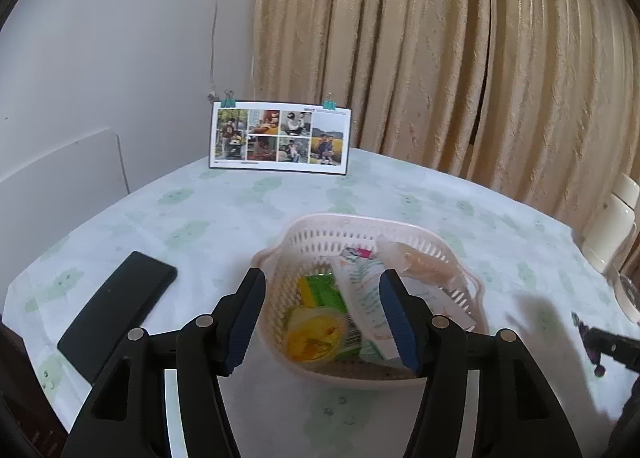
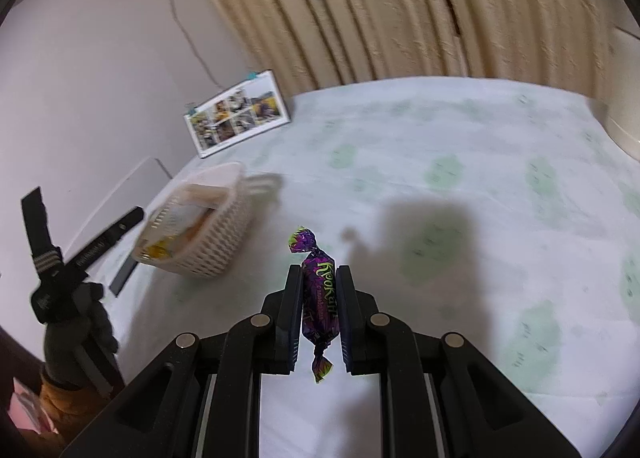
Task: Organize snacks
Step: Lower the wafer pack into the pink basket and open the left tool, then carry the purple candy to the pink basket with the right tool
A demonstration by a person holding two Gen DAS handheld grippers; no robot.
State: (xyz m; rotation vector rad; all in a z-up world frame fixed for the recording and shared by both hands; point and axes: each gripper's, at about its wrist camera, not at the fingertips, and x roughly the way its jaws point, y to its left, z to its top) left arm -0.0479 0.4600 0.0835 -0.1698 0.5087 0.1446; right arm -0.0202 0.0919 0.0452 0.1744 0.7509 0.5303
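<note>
Carrying a candy to the basket appears to be the step in hand.

Left side first. A flat black rectangular phone-like slab (image 1: 116, 308) lies on the worktop (image 1: 240, 226), which wears a pale cloth printed with green blobs. Just right of it, the left gripper (image 1: 320, 314) hovers with its blue-padded fingers (image 1: 240, 322) spread wide and empty, straddling the near rim of the pale pink perforated plastic basket (image 1: 400, 234). Inside the basket: a green wrapped bar (image 1: 322, 292), a round yellow-lidded cup (image 1: 314, 334), a white printed pouch (image 1: 366, 290) leaning across the middle, and a peach-coloured packet (image 1: 424, 262) at the far side. A propped photo collage card (image 1: 280, 136) stands at the back by the beige curtain (image 1: 460, 58).

Right side. The right gripper (image 2: 319, 298) has its fingers clenched on a purple twist-wrapped candy with green lettering (image 2: 318, 290), held by the body, with both twisted ends sticking out free. The candy is lifted off the cloth; its shadow falls further right. In the right wrist view the basket (image 2: 208, 250) sits well to the left and appears blurred.

Judgement on technique: bring the candy over the open gap between cup and pouch before releasing, low enough that it does not bounce off the leaning pouch. The left fingers could steady the rim, since the basket looks light. Risk: the slick wrapper slipping if the grip eases early.
</note>
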